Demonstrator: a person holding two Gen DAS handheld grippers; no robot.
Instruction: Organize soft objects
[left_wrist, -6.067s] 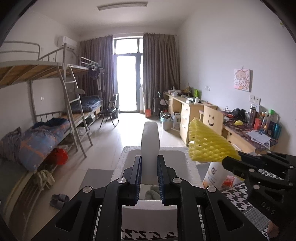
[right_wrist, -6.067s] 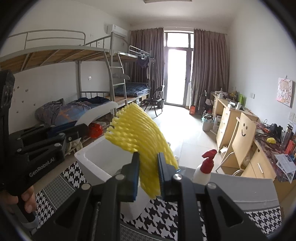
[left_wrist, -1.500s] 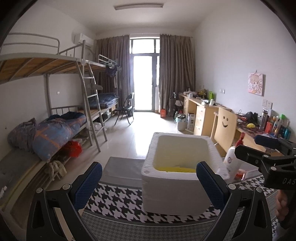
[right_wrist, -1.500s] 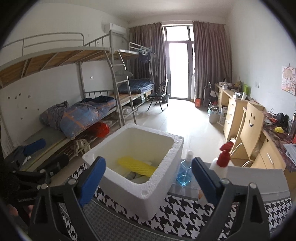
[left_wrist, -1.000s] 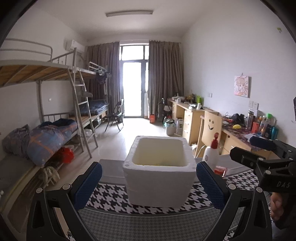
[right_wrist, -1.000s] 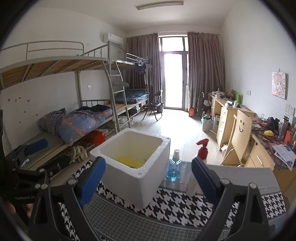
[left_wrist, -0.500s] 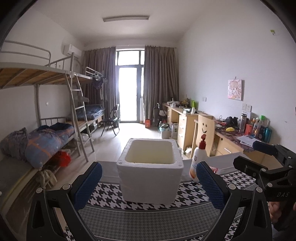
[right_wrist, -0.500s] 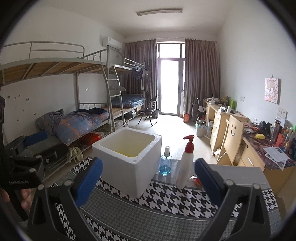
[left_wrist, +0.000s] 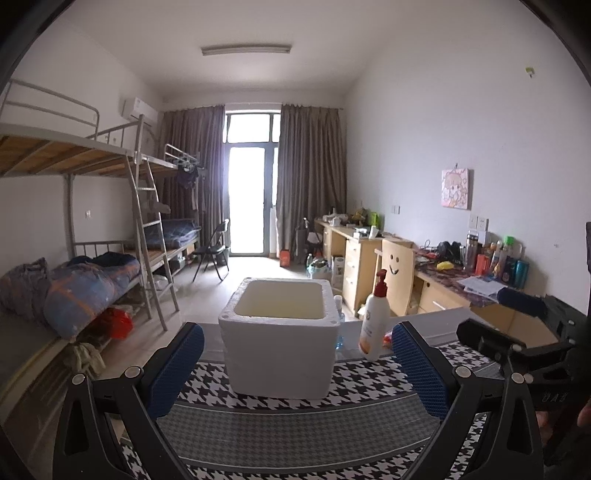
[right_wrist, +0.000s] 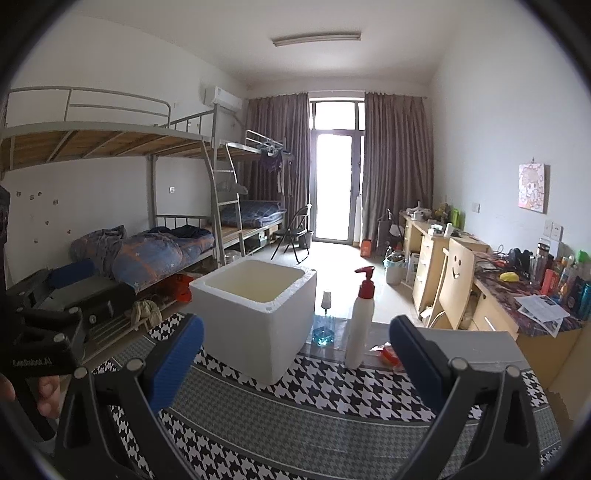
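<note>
Both grippers spread wide and empty, drawn clear of the foam box.

Left gripper (left_wrist: 297, 373) and right gripper (right_wrist: 295, 363) gaping, nothing between; foam box (left_wrist: 279, 347) dead ahead on the houndstooth mat (left_wrist: 369, 380), contents hidden below its rim, so presumably freed for another pick.

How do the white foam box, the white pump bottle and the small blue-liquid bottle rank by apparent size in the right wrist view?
1. White foam box, clearly largest.
2. White pump bottle.
3. Small blue-liquid bottle, smallest, though it stands a little farther back.
</note>
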